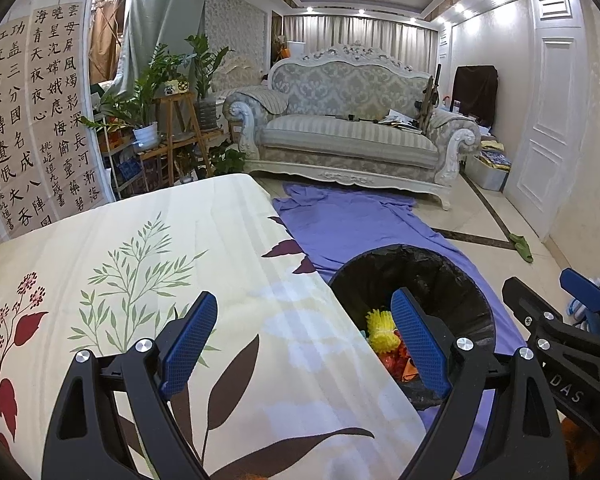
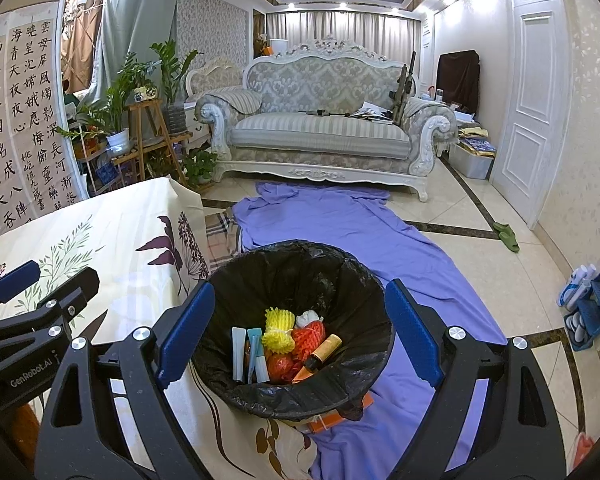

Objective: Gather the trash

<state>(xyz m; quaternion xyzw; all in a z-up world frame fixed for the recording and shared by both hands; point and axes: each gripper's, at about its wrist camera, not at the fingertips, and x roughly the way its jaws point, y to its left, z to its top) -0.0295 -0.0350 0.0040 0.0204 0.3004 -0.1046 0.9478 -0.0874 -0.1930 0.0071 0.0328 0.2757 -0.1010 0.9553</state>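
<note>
Evidently most of the collecting was done: the trash point(image 2: 284, 344) lay inside the bin point(image 2: 300, 396), which stood on the purple sheet point(image 2: 380, 240) just beside the table point(image 2: 100, 236). We could make out yellow foam netting point(image 2: 278, 326), orange netting point(image 2: 310, 338), pale blue and white strips point(image 2: 246, 354), a small brown bottle point(image 2: 322, 352) and a white crumpled scrap point(image 2: 309, 317), all resting on the black liner. Something orange point(image 2: 334, 416) peeked out from under the bin's base, and we could not tell whether it counted as trash. Our right gripper point(image 2: 300, 336) hovered above the bin with its jaws spread wide and nothing between them. Our left gripper point(image 1: 300, 340) hung over the table's edge, likewise released and empty. Across the floral tablecloth point(image 1: 140, 280) we saw no litter left in either view. Beyond, the sofa point(image 1: 352, 120) and potted plants point(image 1: 148, 92) stood well apart. We judged the task nearly or fully finished
</note>
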